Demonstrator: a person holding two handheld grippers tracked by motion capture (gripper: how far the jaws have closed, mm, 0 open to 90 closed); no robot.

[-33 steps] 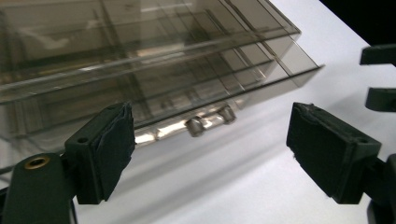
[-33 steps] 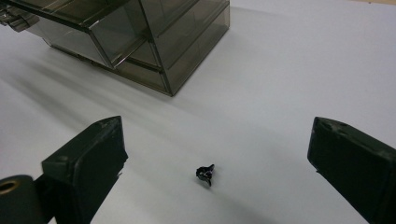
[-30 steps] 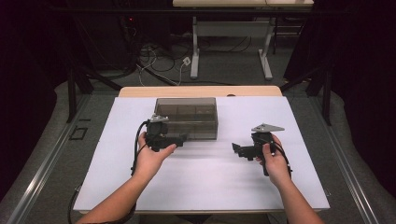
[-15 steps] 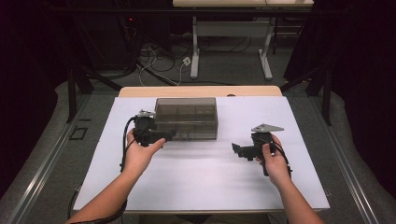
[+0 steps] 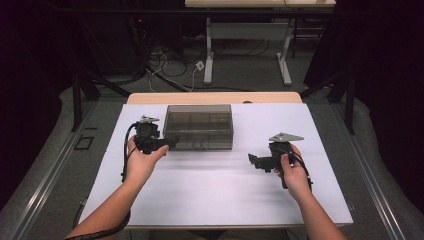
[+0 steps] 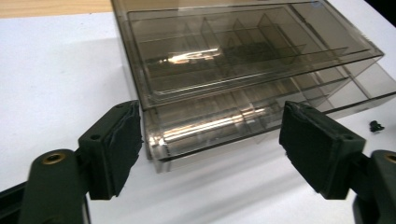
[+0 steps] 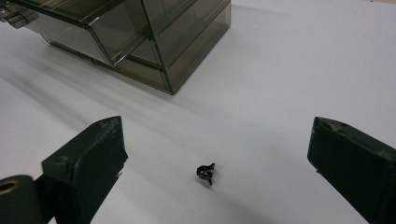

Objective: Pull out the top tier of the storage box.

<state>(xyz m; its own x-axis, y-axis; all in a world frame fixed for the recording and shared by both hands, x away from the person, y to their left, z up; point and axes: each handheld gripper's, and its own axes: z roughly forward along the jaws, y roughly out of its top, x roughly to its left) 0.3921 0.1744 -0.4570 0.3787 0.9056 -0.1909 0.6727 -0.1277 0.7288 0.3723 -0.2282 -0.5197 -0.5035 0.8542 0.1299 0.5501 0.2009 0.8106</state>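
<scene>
1. Dark curtains and a cable-strewn floor ring a white-topped table [image 5: 200,200]; a smoky clear organizer box [image 5: 199,126] with divided compartments sits at its far middle.
2. From the person's seat the box lies at about 12 o'clock, the left gripper [image 5: 170,144] at 10 o'clock by the box's near left corner, and the right gripper [image 5: 251,159] at 2 o'clock, well apart from the box.
3. Seen along the left gripper [image 6: 210,140], the jaws have just been closing a little yet stand spread, one on each side of the box's lower drawer front [image 6: 215,123]; neither pad presses on it.
4. The right gripper [image 7: 219,154] is spread wide too, hanging over a tiny black part [image 7: 205,172] lying loose on the white surface (too small to identify).
5. Step in hand, as I judge it: lining up the left gripper on the box, to steady it or pull its drawer.
6. The next move likely calls for squaring the pads to the drawer front, then closing gently, since the smooth plastic could slip or the box could slide.
</scene>
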